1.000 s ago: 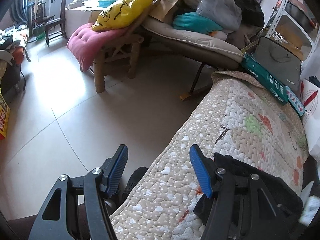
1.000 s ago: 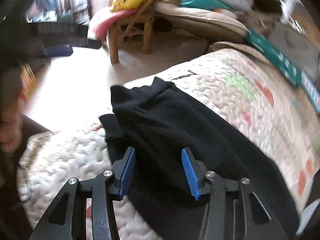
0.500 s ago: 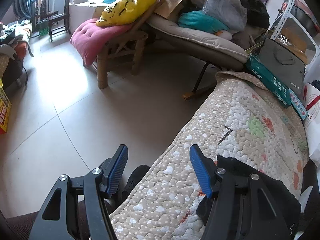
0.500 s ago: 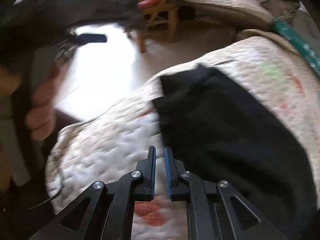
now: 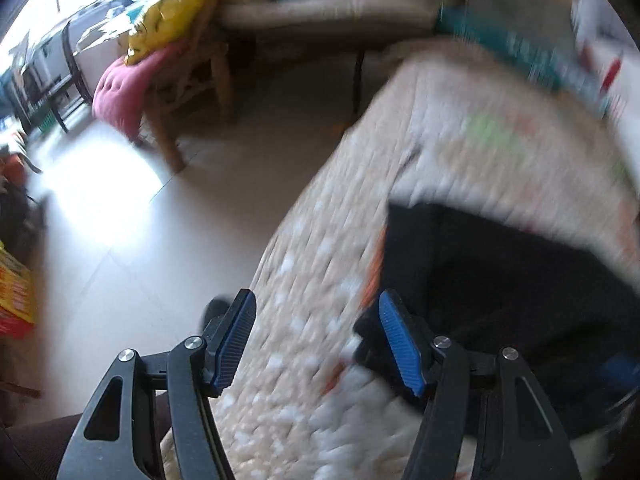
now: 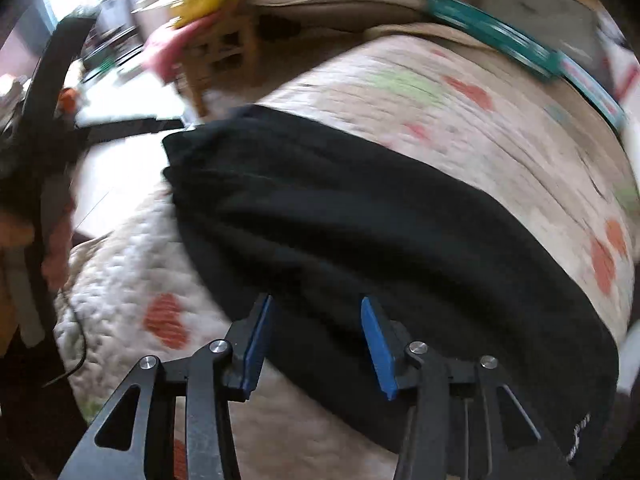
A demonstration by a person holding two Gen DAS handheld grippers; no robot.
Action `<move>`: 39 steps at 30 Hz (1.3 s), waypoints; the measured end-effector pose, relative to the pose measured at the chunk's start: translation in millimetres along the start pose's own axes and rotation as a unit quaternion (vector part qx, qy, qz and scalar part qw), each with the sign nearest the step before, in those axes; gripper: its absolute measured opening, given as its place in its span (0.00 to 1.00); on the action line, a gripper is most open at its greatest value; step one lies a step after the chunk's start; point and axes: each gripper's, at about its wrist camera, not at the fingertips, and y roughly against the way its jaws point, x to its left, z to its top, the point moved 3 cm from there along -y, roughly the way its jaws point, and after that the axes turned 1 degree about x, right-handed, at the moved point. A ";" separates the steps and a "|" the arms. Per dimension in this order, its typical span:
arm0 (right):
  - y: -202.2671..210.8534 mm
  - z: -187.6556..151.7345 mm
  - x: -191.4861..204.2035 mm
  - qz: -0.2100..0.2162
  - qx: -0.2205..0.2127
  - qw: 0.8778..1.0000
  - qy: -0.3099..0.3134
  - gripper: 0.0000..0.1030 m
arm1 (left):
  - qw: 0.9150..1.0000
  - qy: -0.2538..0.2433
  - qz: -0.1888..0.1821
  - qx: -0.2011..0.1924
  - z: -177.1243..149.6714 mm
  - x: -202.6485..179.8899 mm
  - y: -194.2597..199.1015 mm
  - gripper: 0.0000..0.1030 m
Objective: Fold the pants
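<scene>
Both views have swung since half a second ago: the left view now takes in more of the pants, and the right gripper, then clenched over bare quilt, now has parted jaws over black cloth. On the left side, the left gripper hangs with jaws parted and nothing between the pads; it straddles the quilt edge beside the floor, probably placed to reach the near end of the garment. The pants lie on the quilt as a long black band running from upper left to lower right in the right view, one end near the quilt edge. Their surface shows soft lengthwise creases, and the layers look already doubled, though blur prevents certainty. On the right side, the right gripper's jaws are opening; cloth lies under and between the pads but they do not press on it. This placement suits a pinch at mid-length for the next fold.
</scene>
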 end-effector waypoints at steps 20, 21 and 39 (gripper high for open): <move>-60.2 133.6 14.7 0.100 0.005 0.995 -0.020 0.70 | 0.979 0.148 -0.136 0.028 -16.4 43.3 4.8 0.62; -70.1 144.5 18.3 0.106 0.016 0.994 -0.018 0.70 | 0.979 0.145 -0.142 0.032 -18.1 38.6 4.0 0.62; -145.9 171.5 107.1 0.048 0.177 0.969 0.166 0.78 | 0.959 0.177 -0.219 0.025 -24.9 24.1 6.7 0.61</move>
